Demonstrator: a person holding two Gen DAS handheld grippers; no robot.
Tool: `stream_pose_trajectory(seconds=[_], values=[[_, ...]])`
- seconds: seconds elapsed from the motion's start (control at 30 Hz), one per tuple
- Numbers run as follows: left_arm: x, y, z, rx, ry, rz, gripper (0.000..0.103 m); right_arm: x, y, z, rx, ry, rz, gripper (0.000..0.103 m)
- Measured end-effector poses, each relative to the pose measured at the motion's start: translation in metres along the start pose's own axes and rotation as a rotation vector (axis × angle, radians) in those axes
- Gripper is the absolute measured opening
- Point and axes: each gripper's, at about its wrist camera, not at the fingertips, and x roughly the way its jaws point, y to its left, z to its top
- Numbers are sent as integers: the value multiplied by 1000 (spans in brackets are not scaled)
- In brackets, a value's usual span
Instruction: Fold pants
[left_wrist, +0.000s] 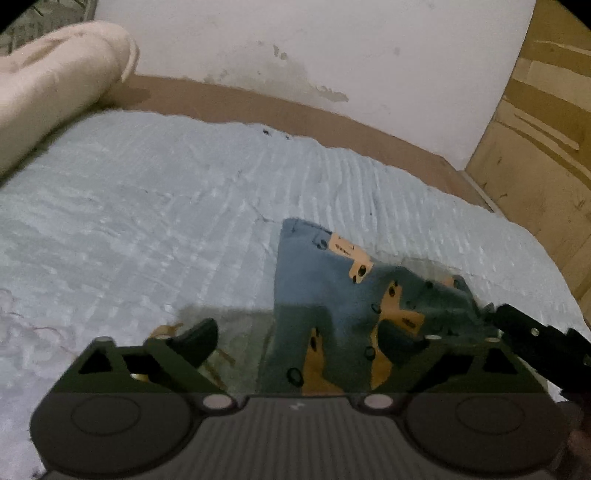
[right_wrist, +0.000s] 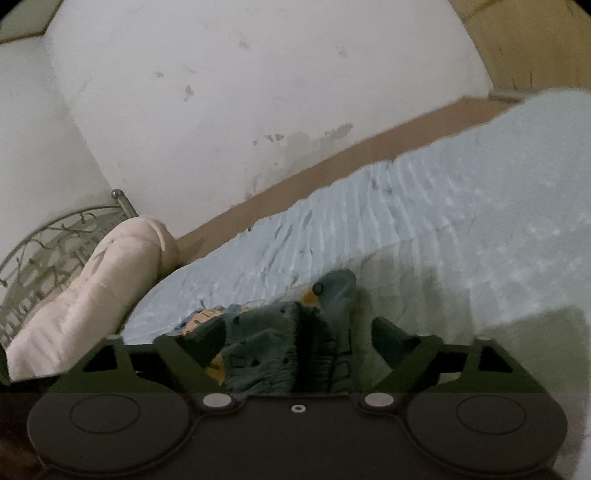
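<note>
The pants (left_wrist: 332, 295) are blue-grey with orange patches and lie bunched on the light blue bedspread (left_wrist: 147, 221). My left gripper (left_wrist: 306, 339) is open, its jaws spread wide, with the cloth lying between and under them. In the right wrist view, my right gripper (right_wrist: 299, 332) is open too, and a crumpled mound of the pants (right_wrist: 288, 332) sits between its fingers. The right gripper's dark body (left_wrist: 535, 336) shows at the right edge of the left wrist view, touching the pants' right side.
A rolled cream blanket (left_wrist: 55, 85) lies at the head of the bed, by a metal headboard (right_wrist: 44, 243). A brown strip (left_wrist: 295, 110) and a white wall run along the far side. A wooden cabinet (left_wrist: 535, 129) stands at the right.
</note>
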Motion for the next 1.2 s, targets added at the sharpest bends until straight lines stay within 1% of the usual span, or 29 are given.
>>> stream_pose_trajectory(seconds=[0.03, 0.07, 0.13, 0.33, 0.47, 0.6, 0.73, 0.9, 1.07, 1.2], values=[[-7, -1, 0, 6, -11, 3, 100, -8, 5, 1, -18, -14, -5, 99], [-13, -2, -1, 11, -21, 4, 102, -15, 9, 1, -32, -27, -8, 101], [-29, -5, -3, 18, -49, 12, 102, -34, 17, 1, -60, -55, -15, 102], [-79, -13, -12, 53, -130, 48, 102, -84, 35, 0, -75, -108, -38, 102], [-109, -16, -26, 83, -175, 59, 103, -117, 45, -10, -85, -134, -65, 102], [-131, -18, -45, 109, -200, 79, 103, -145, 55, -24, -123, -160, -73, 102], [-146, -17, -65, 113, -219, 103, 103, -167, 64, -41, -161, -173, -81, 102], [-157, -10, -89, 105, -218, 100, 103, -185, 73, -64, -213, -174, -73, 102], [-160, -8, -110, 132, -212, 104, 103, -191, 78, -85, -241, -164, -77, 102], [-161, -7, -122, 143, -206, 108, 103, -193, 81, -96, -259, -147, -81, 102]])
